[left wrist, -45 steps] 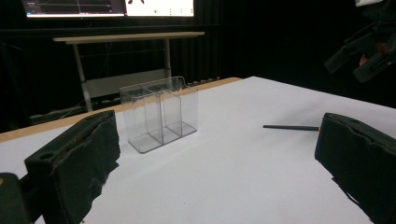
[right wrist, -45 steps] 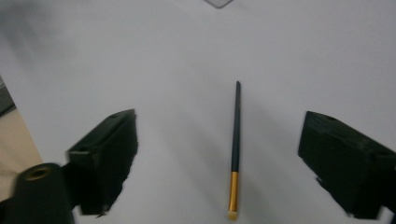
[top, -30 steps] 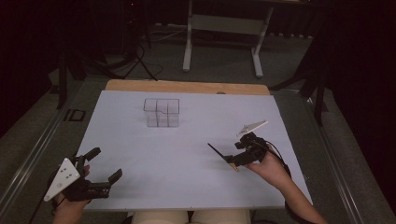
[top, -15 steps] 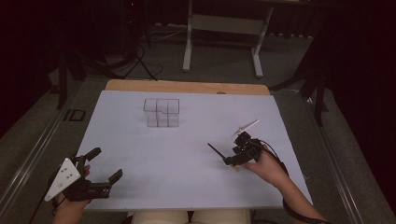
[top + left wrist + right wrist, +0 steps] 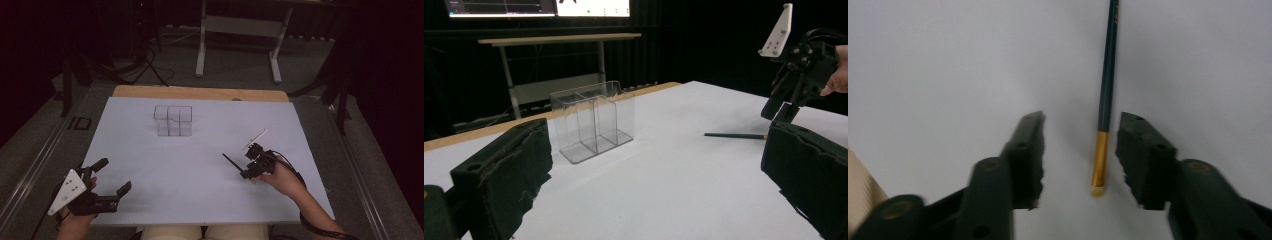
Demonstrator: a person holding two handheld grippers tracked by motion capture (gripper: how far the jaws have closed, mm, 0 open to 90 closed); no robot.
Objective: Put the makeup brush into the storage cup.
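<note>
I note a slim dark-green pencil [image 5: 1107,75], smooth and faintly glossy, with a shiny gold metallic end. The clear plastic compartment box [image 5: 594,120] looks glossy. The white table sheet [image 5: 200,190] is matt; my jaw pads appear rough foam.

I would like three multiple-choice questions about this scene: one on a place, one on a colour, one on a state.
1. Where does the pencil lie?
A. inside the clear box
B. on the white table, between the right gripper's jaws
C. on the floor

2. What colour is the pencil's near end?
A. gold
B. red
C. white

3. How is the clear box?
A. tipped over
B. full of pencils
C. upright and empty

Answers: 1 B, the right gripper straddles it on the table. 2 A, a gold band shows there. 3 C, it stands with nothing in its compartments.
</note>
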